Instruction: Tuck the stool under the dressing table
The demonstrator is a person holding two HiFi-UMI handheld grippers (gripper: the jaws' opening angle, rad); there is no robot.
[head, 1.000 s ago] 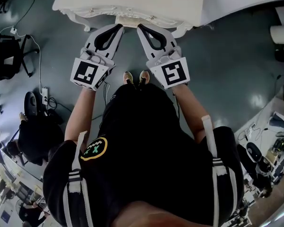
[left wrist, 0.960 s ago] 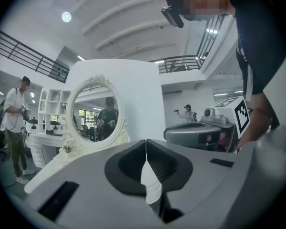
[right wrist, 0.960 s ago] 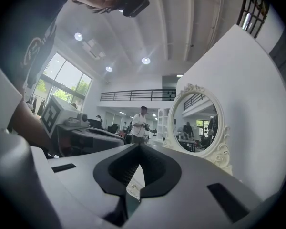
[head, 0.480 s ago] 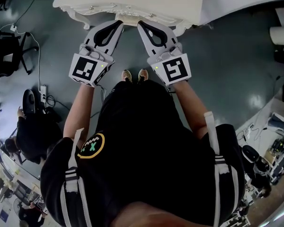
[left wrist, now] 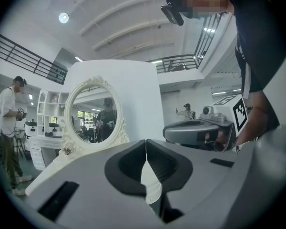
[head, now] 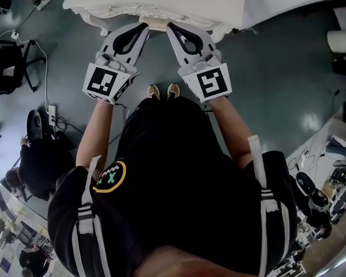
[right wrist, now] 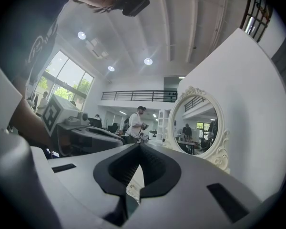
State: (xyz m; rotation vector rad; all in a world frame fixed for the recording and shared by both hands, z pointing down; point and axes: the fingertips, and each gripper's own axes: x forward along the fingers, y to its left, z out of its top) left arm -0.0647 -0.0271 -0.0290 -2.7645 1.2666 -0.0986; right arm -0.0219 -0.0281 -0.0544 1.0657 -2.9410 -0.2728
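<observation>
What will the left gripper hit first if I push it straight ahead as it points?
Probably the dressing table's carved front edge, just beyond the tips of the shut left gripper. If the gripper rides above the tabletop, the oval mirror comes next; height is unclear.

No legible words, numbers or brand names were found. The cubes (head: 108,82) on the left gripper (head: 143,27) and right gripper (head: 170,27) bore black-and-white square code patterns only. A yellow-ringed shirt emblem (head: 110,177) showed a green pixelated cross, no lettering.
</observation>
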